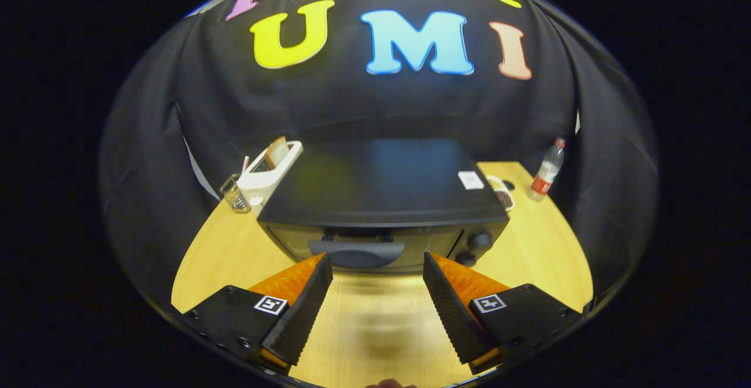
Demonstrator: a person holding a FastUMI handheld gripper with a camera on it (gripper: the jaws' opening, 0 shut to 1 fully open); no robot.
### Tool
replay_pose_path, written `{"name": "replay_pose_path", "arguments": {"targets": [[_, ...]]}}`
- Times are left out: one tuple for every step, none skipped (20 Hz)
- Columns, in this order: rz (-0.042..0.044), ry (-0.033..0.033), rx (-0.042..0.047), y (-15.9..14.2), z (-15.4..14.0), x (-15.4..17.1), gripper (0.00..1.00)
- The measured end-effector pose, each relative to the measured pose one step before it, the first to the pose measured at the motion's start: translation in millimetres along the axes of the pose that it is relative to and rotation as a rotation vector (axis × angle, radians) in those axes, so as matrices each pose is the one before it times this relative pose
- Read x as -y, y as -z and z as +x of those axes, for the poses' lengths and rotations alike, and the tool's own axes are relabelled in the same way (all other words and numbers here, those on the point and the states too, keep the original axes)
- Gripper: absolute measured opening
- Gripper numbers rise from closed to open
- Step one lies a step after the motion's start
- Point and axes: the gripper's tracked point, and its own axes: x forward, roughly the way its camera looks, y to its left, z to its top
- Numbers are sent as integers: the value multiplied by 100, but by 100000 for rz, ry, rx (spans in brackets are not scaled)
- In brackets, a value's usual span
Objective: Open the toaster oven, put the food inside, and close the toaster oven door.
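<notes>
Two fingers of my hand-held gripper (377, 273) stand spread wide with nothing between them. Dead ahead sits the black box-shaped toaster oven (381, 200) on the pale wooden table (545, 247), its glass door up and shut. The door's grey bar handle (362, 253) lies crosswise to my fingers, just beyond their tips, a touch nearer the left one. A shut door fits either end of the job. Which item is the food I cannot tell.
</notes>
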Motion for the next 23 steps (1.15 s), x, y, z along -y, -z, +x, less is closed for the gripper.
{"name": "replay_pose_path", "arguments": {"targets": [[-1307, 1711, 6275, -2214, -950, 839, 99], [-987, 1851, 6432, -2076, -993, 717, 99], [-1254, 2061, 6006, -2090, -961, 922, 99], [-1139, 1882, 6196, -1855, -947, 925, 98], [-754, 1717, 5390, -1769, -1037, 923, 98], [-130, 1324, 5049, -1529, -1048, 773, 98], [68, 779, 4440, -1344, -1049, 673, 98], [-66, 377, 3344, -864, -1141, 694, 98], [-579, 989, 3421, -861, -1219, 971, 98], [-1030, 2393, 3378, -1029, -1328, 1424, 97], [-1207, 2659, 2449, -643, -1275, 1400, 97], [-797, 2542, 1932, -227, -1142, 1302, 96], [405, 1979, 788, -5, -1083, 907, 96], [1632, 1078, -139, 183, -886, 389, 96], [1377, 297, -121, 175, -761, 287, 96], [456, 432, -794, 237, -611, 576, 96], [-363, 349, -1382, 376, -578, 491, 96], [-1195, 64, -622, 278, -608, 483, 96], [-1633, 444, -299, 83, -338, 346, 96], [-1738, 417, 136, -163, -146, 250, 96], [-1071, 451, 230, -145, -94, -5, 96], [199, 176, 488, -335, 95, -224, 96], [1251, -685, 193, -337, 57, -510, 96]]}}
